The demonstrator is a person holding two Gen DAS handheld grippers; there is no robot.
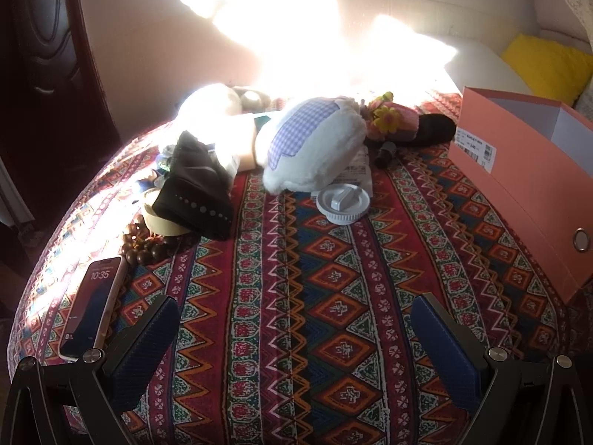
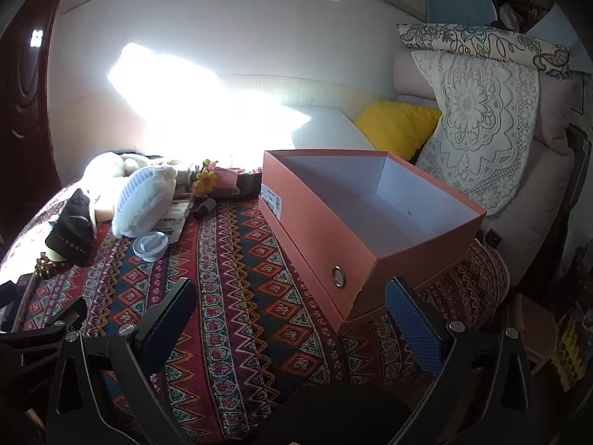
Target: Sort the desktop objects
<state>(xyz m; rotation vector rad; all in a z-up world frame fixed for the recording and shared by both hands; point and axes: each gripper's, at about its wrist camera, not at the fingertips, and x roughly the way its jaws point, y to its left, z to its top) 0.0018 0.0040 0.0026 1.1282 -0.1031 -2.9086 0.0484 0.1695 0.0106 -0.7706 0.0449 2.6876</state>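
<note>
An empty salmon-pink box (image 2: 370, 204) stands open on the patterned tablecloth (image 2: 241, 296), also at the right in the left wrist view (image 1: 526, 170). Loose objects lie at the far left: a white plush toy (image 1: 315, 148), a grey round lid (image 1: 343, 202), a black pouch (image 1: 196, 193), a tape roll (image 1: 157, 218), brown beads (image 1: 144, 248), a phone (image 1: 92, 315), a flowered dark item (image 1: 404, 122). My left gripper (image 1: 292, 337) is open and empty above the cloth. My right gripper (image 2: 292, 319) is open and empty in front of the box.
A yellow cushion (image 2: 396, 129) and lace pillows (image 2: 478, 126) lie on a sofa behind the box. Strong sunlight washes out the wall and far table edge. A dark door (image 1: 44, 74) stands at the left. The left gripper's frame shows at the right wrist view's left edge (image 2: 37, 330).
</note>
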